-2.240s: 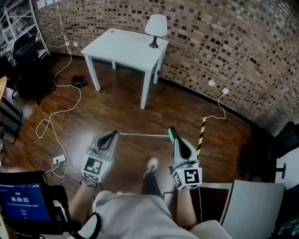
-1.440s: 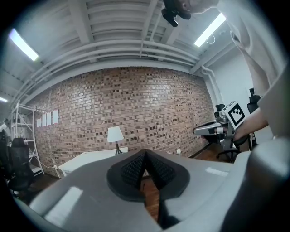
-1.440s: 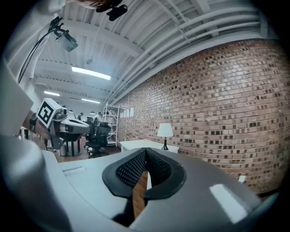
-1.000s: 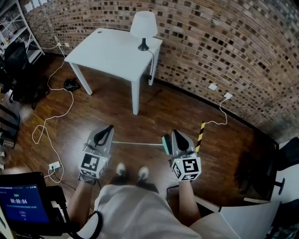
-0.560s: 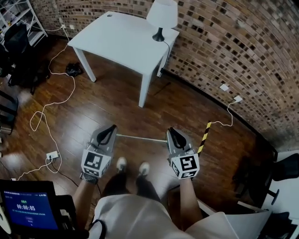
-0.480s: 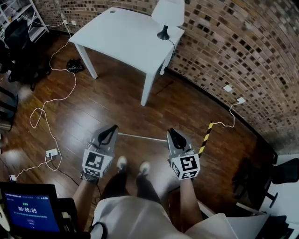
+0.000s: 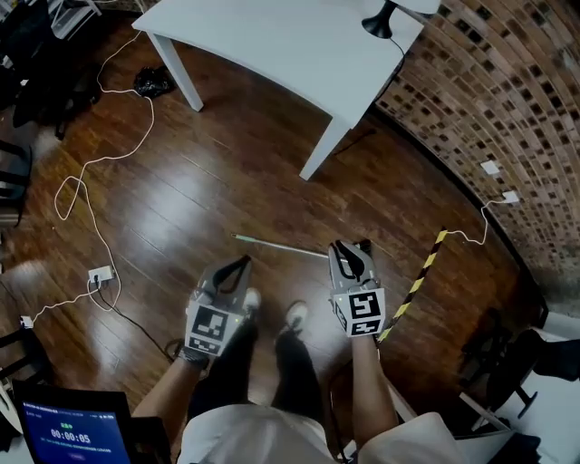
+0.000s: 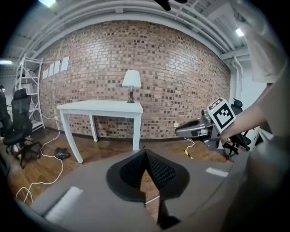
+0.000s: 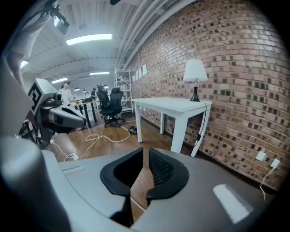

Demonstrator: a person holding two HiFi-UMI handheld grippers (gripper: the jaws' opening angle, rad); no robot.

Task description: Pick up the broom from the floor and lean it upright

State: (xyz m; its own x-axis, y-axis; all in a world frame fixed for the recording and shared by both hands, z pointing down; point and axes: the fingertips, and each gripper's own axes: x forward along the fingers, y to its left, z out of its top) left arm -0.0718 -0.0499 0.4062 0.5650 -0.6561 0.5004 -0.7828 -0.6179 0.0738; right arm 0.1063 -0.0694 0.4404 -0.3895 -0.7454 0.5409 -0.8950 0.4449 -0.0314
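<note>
White table [image 7: 299, 45]; red-brown brick wall [image 7: 507, 91]; broom handle [image 7: 276, 246] perhaps pale green.

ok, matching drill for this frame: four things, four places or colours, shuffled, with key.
1 table
2 broom stick
3 striped bar
4 power strip

a yellow and black
b thin, pale, mid-floor
c holds the lamp
d small box, floor, far left

Pairs: 1c, 2b, 3a, 4d

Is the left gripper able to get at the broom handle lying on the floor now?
Probably yes: only bare floor separates the left gripper from the broom handle.
</note>
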